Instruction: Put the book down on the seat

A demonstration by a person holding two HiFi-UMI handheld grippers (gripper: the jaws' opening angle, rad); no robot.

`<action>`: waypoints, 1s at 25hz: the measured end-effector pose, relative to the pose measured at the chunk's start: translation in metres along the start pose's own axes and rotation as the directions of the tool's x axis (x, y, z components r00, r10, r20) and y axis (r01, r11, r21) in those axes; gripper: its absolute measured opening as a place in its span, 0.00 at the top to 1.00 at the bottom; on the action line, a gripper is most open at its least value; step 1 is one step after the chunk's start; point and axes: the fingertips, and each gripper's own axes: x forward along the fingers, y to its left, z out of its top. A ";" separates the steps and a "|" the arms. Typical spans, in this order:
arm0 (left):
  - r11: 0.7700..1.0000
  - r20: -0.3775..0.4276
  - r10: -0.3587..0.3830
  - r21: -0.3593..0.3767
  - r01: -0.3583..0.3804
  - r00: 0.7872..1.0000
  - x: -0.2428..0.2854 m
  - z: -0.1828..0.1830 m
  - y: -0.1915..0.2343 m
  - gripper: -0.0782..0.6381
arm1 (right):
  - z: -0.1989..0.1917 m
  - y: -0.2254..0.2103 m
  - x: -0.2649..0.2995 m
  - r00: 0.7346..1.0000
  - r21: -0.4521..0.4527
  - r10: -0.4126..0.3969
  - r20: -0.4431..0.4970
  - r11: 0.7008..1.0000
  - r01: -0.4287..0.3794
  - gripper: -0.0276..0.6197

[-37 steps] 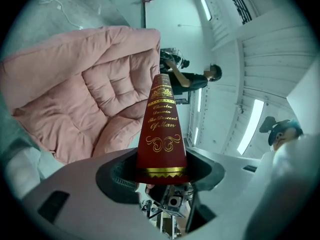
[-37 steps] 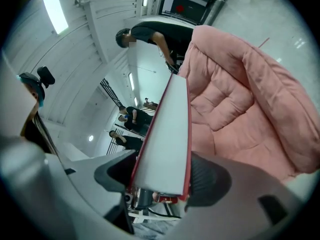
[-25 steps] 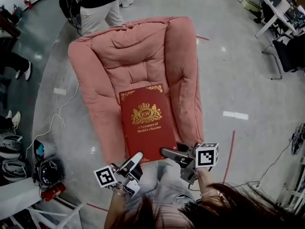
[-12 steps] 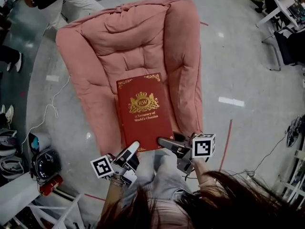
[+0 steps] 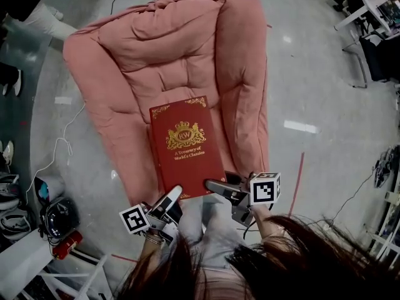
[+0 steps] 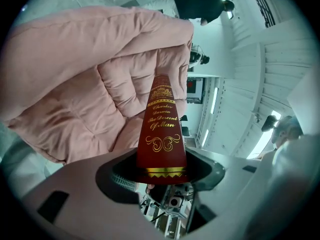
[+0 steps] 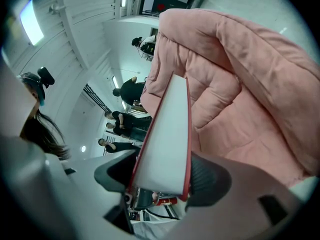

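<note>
Book (image 5: 185, 147) gripped by left gripper (image 5: 174, 195), right gripper (image 5: 216, 185), hiding seat (image 5: 178, 83) front

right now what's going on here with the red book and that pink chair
A person holds a red hardcover book by its near edge with two hand-held grippers: the left gripper is clamped at the spine corner, the right gripper at the page-edge corner. The book lies cover up over the seat of a pink padded armchair. Both sets of jaws are closed on it, so it has not been let go; whether it already rests on the cushion cannot be told.
</note>
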 end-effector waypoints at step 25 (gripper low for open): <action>0.996 -0.027 0.073 -0.050 -0.074 0.997 0.009 0.016 0.079 0.54 | -0.019 -0.076 0.029 0.999 0.086 -0.033 -0.037 0.996 0.037 0.48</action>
